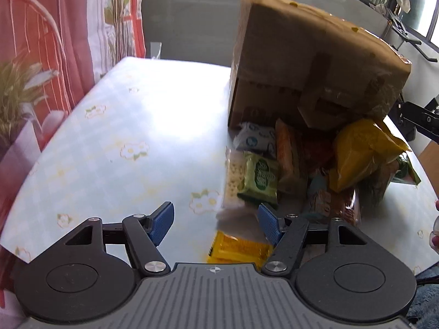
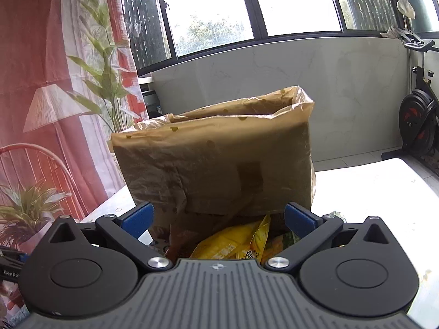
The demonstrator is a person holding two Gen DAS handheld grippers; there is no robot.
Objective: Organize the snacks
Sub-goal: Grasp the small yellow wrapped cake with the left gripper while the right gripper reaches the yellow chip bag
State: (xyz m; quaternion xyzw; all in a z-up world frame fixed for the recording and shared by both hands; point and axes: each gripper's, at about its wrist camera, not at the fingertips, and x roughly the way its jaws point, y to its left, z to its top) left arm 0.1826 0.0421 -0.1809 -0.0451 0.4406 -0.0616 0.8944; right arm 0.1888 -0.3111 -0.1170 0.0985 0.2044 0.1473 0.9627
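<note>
A cardboard box wrapped in brown plastic (image 1: 310, 52) stands on the table, with a pile of snack packets at its near side: a white packet (image 1: 256, 138), a green packet (image 1: 260, 176), an orange packet (image 1: 288, 153) and a big yellow bag (image 1: 362, 153). My left gripper (image 1: 215, 219) is open and empty, low over the table, with a small yellow packet (image 1: 238, 250) just below its right finger. My right gripper (image 2: 219, 218) is open and empty, facing the box (image 2: 216, 153), with a yellow bag (image 2: 233, 242) under it.
The table (image 1: 123, 126) has a pale flowered cloth. A red patterned curtain (image 1: 55, 27) and a potted plant (image 1: 16, 90) are at the left. Windows (image 2: 214, 5) and an exercise bike (image 2: 417, 120) stand behind the table.
</note>
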